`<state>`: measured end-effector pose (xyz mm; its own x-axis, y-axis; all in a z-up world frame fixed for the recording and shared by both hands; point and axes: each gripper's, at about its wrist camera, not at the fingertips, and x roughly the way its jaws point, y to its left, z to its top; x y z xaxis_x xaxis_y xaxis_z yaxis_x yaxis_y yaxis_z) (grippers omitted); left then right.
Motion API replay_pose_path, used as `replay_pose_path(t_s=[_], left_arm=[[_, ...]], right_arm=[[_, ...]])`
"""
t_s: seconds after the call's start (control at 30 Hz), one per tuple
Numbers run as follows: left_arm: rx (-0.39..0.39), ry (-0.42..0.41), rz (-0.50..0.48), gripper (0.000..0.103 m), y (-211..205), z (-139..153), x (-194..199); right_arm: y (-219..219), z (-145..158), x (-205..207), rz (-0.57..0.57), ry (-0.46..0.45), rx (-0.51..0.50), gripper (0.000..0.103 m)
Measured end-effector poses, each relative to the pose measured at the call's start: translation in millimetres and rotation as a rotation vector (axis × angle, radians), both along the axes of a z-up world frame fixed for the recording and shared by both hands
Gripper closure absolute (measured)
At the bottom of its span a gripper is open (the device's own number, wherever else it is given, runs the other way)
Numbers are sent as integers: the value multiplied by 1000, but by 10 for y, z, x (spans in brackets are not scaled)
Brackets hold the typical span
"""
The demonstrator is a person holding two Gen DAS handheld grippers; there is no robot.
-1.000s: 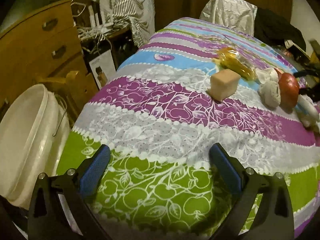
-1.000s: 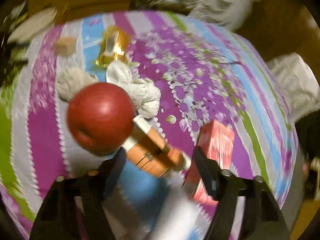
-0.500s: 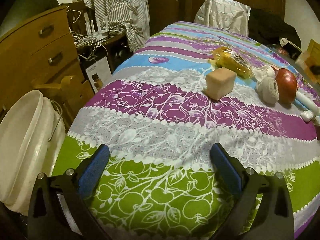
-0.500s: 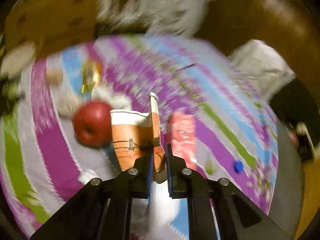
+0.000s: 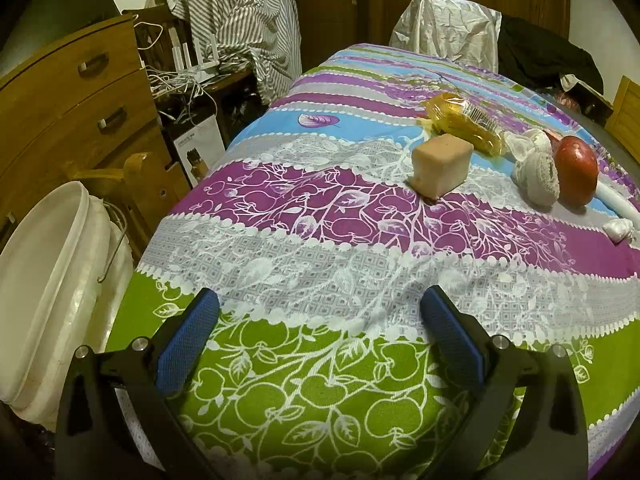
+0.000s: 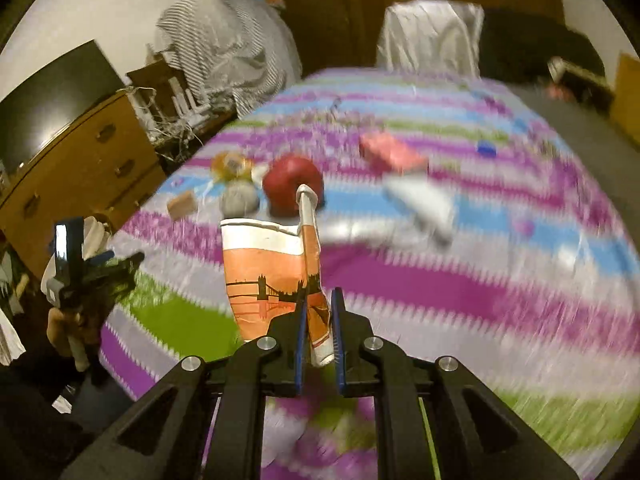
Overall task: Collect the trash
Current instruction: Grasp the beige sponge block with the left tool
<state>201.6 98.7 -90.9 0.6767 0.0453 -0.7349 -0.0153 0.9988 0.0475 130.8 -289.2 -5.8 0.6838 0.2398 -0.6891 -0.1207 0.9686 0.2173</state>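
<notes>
My right gripper (image 6: 318,320) is shut on a crushed orange-and-white paper cup (image 6: 268,276) and holds it above the table. My left gripper (image 5: 320,320) is open and empty over the green stripe of the tablecloth (image 5: 320,264); it also shows at the left of the right wrist view (image 6: 80,268). On the table lie a yellow wrapper (image 5: 464,122), a tan block (image 5: 440,166), crumpled white tissue (image 5: 536,168) and a red apple (image 5: 576,170). A red packet (image 6: 392,152) and white paper (image 6: 424,200) lie further right.
A white plastic bucket (image 5: 44,280) stands on the floor left of the table. A wooden dresser (image 5: 72,112) and tangled cables (image 5: 180,80) are behind it. A chair with a silver cover (image 5: 448,28) stands at the far end. A white tube (image 5: 616,204) lies by the apple.
My right gripper closed on the paper cup, lifted it off the table and pulled back towards the near side. My left gripper stayed open and rose slightly.
</notes>
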Motion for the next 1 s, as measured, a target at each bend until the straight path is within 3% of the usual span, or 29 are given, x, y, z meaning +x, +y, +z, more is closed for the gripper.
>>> replay_pose_path(t_s=[0.17,0.3,0.37,0.43,0.5,0.53,0.6,0.63,0.87,1.0], left_arm=[[12,1,5,5,-3,3,4],[18,1,8,5,-23,-2,9],[19,1,8,5,-21,-2,11],[19,1,8,5,-20,-3,9],[19,1,8,5,-19,-3,8],[19,1,8,5,-17,-3,8],[19,1,7,5,-16,-3,8],[20,1,8,5,-14,-4,8],[54,-5,24,5,-73,3,-17],[51,26,30,5,-69,47,16]], right_arm=[[212,-566,-35,-36,69,30,86],[153,-706,8,-66,57,91,81],[89,-729,15,-70,55,138,61],[47,-736,19,-74,48,160,57],[-11,-740,33,-71,41,200,57],[-19,-754,29,-74,38,216,62],[-11,-782,15,-75,29,231,82],[3,-804,-4,-74,20,257,84],[-76,-846,-121,-152,-34,393,88],[-79,-855,-163,-151,-37,388,88]])
